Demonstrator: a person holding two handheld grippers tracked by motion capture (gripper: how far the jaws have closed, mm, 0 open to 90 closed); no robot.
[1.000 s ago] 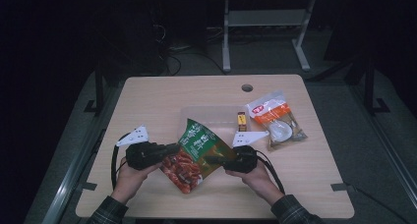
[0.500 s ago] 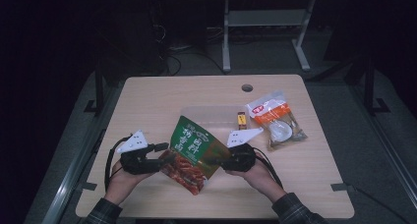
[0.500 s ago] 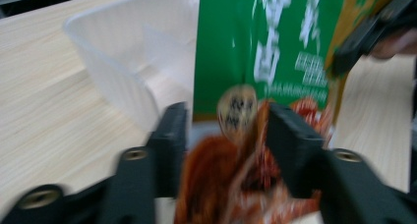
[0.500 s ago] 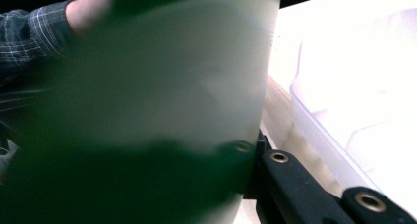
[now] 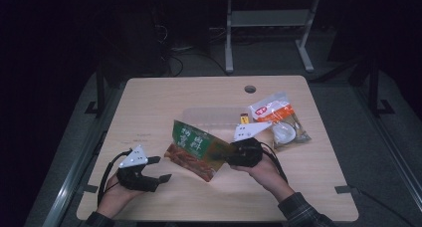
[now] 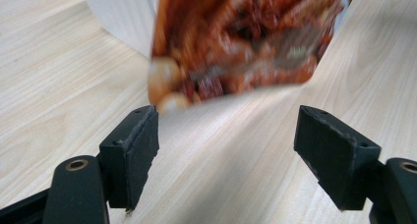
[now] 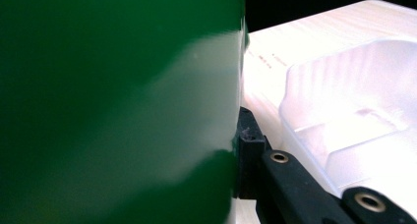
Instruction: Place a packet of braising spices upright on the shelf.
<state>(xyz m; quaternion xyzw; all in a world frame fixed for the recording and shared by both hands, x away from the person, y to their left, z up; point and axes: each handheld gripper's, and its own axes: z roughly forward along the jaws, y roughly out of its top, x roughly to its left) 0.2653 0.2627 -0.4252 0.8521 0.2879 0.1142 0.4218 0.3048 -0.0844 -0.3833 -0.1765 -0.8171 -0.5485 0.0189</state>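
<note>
Beyond the left gripper (image 5: 160, 169), fingers just spread apart, the snack bag (image 5: 199, 148) hangs clamped in the right gripper (image 5: 230, 156).

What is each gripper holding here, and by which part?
The right gripper is shut on the snack bag, at its right edge. The left gripper has just opened and holds nothing; the bag is clear of it.

Pale wood worktop (image 5: 149, 102), round cable hole (image 5: 250, 89) near far edge. Lying on it: clear plastic tray (image 5: 209, 118), orange-white snack packet (image 5: 278, 120) just beside it.
</note>
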